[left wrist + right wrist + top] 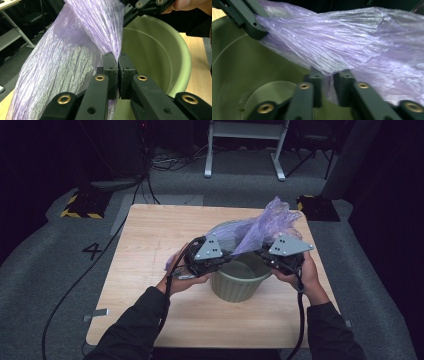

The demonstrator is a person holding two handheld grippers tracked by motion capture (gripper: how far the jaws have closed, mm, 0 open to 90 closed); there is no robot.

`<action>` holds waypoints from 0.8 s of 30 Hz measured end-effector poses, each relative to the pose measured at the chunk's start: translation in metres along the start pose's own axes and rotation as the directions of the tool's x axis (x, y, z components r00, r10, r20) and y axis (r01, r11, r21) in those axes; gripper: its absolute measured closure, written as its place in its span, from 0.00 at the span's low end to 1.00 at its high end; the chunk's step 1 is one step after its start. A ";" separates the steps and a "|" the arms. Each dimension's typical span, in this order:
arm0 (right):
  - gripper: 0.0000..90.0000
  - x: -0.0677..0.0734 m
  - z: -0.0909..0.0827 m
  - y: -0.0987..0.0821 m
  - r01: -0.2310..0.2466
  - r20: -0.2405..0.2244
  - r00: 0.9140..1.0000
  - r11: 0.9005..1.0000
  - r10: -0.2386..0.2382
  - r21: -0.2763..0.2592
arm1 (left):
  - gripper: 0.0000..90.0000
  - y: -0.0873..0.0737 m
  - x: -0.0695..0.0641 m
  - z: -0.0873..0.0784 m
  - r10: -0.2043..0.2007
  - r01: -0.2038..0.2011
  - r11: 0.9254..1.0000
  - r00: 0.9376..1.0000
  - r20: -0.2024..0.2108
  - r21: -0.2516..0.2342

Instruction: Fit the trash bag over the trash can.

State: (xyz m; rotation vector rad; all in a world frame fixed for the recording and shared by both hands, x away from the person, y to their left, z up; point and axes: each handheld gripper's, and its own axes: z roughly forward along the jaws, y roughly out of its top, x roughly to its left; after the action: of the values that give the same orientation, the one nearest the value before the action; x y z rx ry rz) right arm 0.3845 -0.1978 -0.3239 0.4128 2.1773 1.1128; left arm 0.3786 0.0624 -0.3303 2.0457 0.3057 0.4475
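Observation:
A thin purple plastic bag [265, 227] stretches over a green ribbed bin [240, 282] in the middle of the wooden table [150, 235]. My left gripper [225, 257] is at the bin's left rim, and in the left gripper view my left gripper [117, 62] is shut on a gathered fold of the bag [62, 62] beside the bin's inner wall [155, 55]. My right gripper [262, 255] is at the right rim. In the right gripper view my right gripper [328, 77] is shut on the bag's edge [349, 45] above the bin's bottom [242, 65].
A person's hands and dark sleeves hold both grippers from the near table edge. Cables trail off the table to the left and front. Beyond the table are a grey carpet, a white frame [245, 140] and yellow-striped floor blocks [82, 205].

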 end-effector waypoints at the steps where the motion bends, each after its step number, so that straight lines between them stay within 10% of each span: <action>1: 0.96 0.000 -0.001 0.000 0.000 0.004 1.000 1.000 0.000 -0.007 | 0.90 0.000 0.000 0.000 0.000 0.000 1.000 1.000 0.000 0.000; 13: 1.00 -0.008 -0.018 -0.009 -0.050 0.091 0.994 0.997 0.056 -0.063 | 0.34 -0.012 0.009 -0.032 -0.124 0.124 0.992 0.992 -0.016 0.001; 24: 1.00 -0.026 -0.038 -0.028 -0.135 0.170 0.974 0.986 0.151 -0.100 | 0.31 -0.031 0.014 -0.053 -0.156 0.156 0.988 0.987 -0.029 -0.002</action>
State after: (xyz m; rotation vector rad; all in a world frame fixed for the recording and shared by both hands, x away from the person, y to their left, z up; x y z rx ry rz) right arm 0.3782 -0.2512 -0.3195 0.6134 1.9615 1.1972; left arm 0.3666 0.1246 -0.3311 1.9996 0.4801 0.3805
